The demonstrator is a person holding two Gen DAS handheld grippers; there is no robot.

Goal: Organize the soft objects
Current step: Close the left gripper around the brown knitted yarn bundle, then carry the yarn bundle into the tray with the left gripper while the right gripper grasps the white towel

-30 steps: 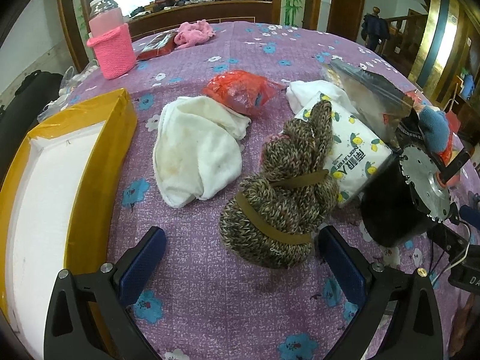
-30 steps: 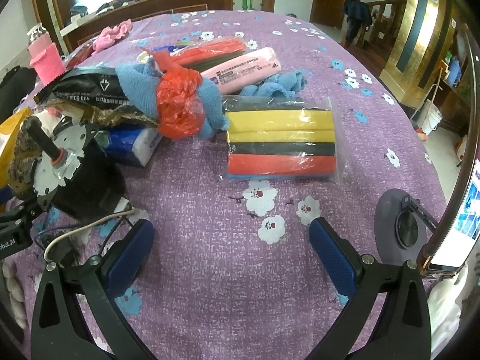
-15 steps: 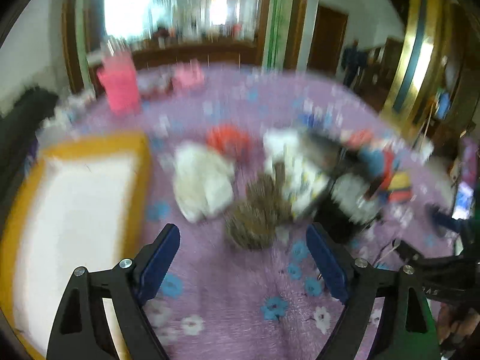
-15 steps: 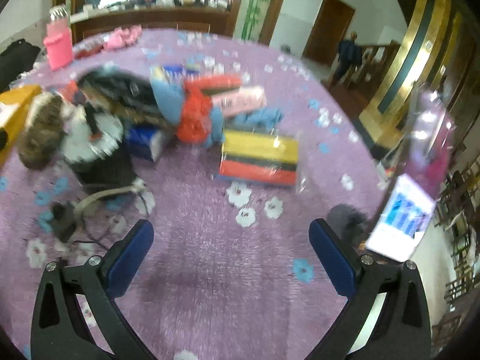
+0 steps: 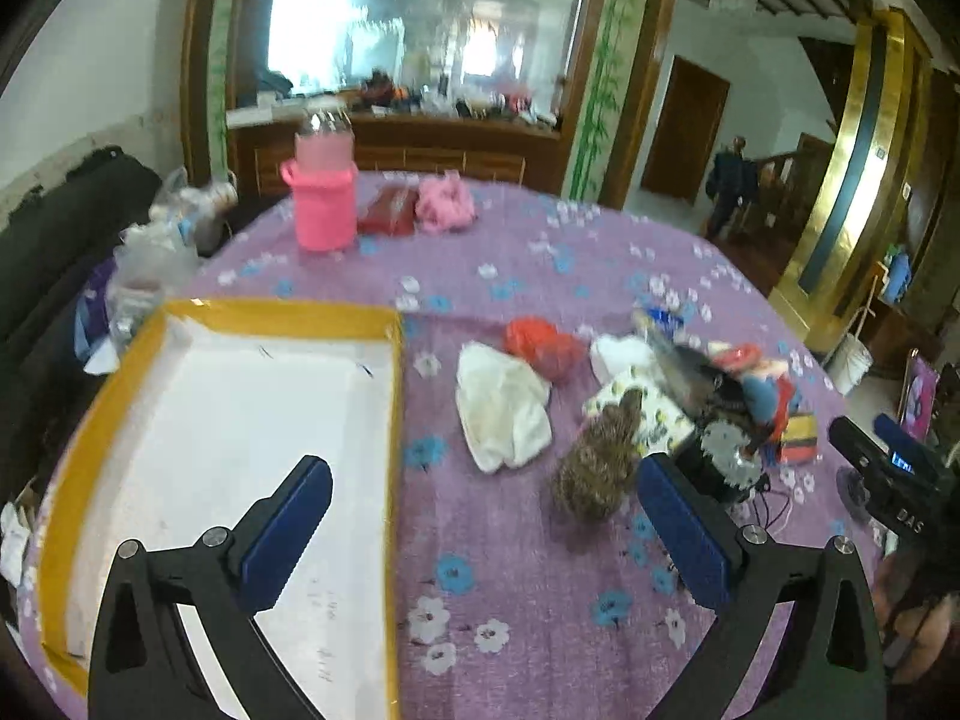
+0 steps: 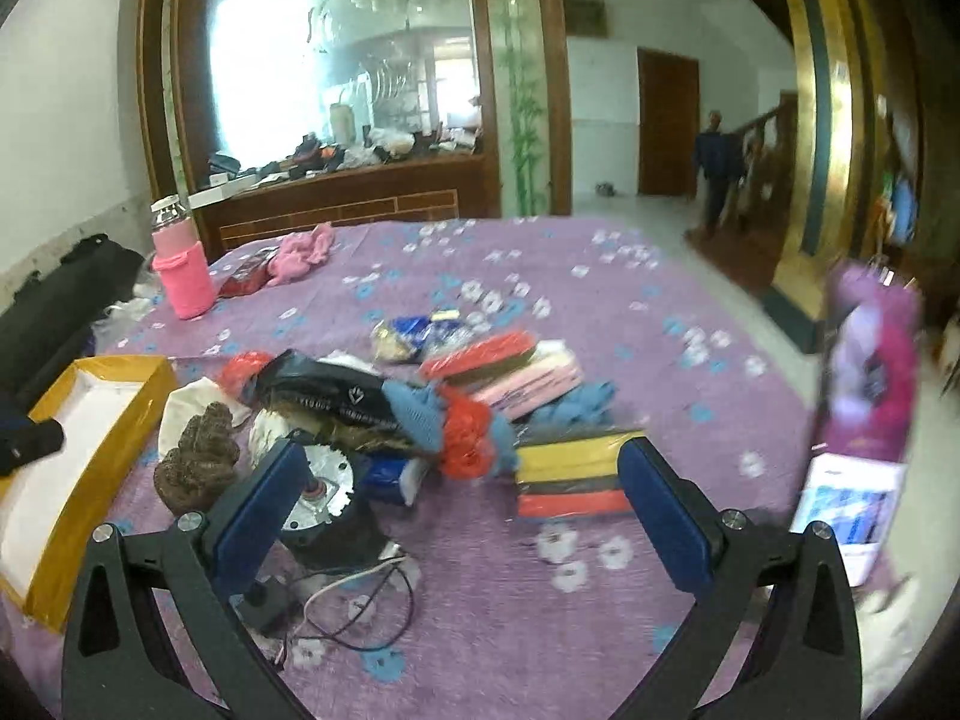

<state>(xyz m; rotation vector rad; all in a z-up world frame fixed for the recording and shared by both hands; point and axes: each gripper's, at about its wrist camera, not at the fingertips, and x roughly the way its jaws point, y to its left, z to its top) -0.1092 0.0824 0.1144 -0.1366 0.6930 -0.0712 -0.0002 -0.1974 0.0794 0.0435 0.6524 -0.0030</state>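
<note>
Purple flowered cloth covers the surface [image 5: 540,588], where a yellow-rimmed white box [image 5: 240,420] lies at the left, with a white cloth [image 5: 501,414] and a brown knitted bundle [image 5: 600,462] just right of it. Above them the left gripper [image 5: 480,534] is opening, its jaws wide with nothing between them. The right gripper [image 6: 456,498] also stands wide and empty above the heap of blue cloth [image 6: 420,414], red bag [image 6: 465,438] and packed striped foam [image 6: 570,474].

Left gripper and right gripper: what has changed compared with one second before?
Both have pulled up and back from the table. The left gripper is opening again, empty; the knitted hat now lies farther off. The right gripper is open, empty. No object moved.
</note>
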